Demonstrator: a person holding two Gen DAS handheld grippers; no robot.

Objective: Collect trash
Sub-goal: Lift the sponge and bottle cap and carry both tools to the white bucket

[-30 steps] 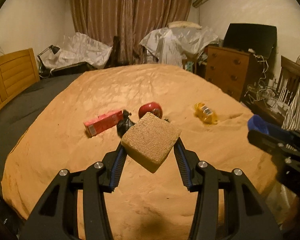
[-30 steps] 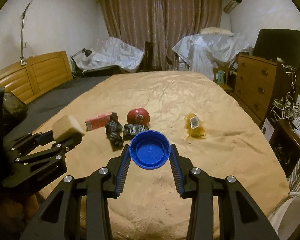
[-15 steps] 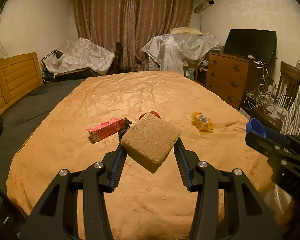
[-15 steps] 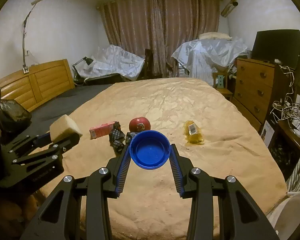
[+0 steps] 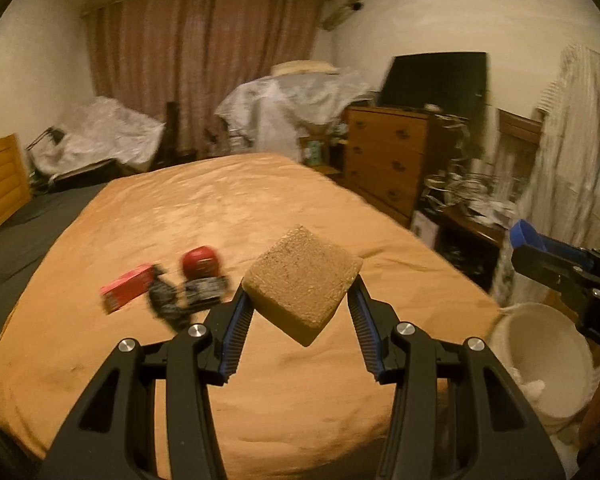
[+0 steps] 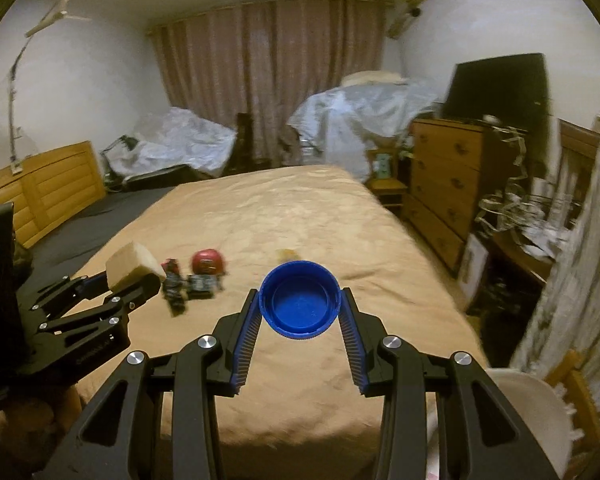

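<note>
the left gripper [image 5: 302, 300] clamps a tan sponge [image 5: 302, 280], the right gripper [image 6: 300, 304] a blue bottle cap [image 6: 300, 300]. keep both grips firm and release only once over the white bin [image 5: 540, 356] beside the bed's [image 5: 260, 400] near right corner.

Dim, warm indoor light; fisheye views with motion blur.

Both views carry a yellow-orange cast, with dark vignetted corners and room lines bowed toward the edges. The bed [image 5: 260, 208] takes soft, even light with a mild sheen across its middle; its near edge falls into shadow. Close parts stay sharp: the sponge [image 5: 302, 280] and the cap [image 6: 300, 300] show crisp texture. Farther things smear: the red box [image 5: 126, 294], the red ball [image 6: 207, 262], the dresser [image 5: 384, 156] and the clutter at the right edge streak sideways. The bin [image 5: 540, 356] reads pale but soft. No hard glare appears anywhere.
</note>
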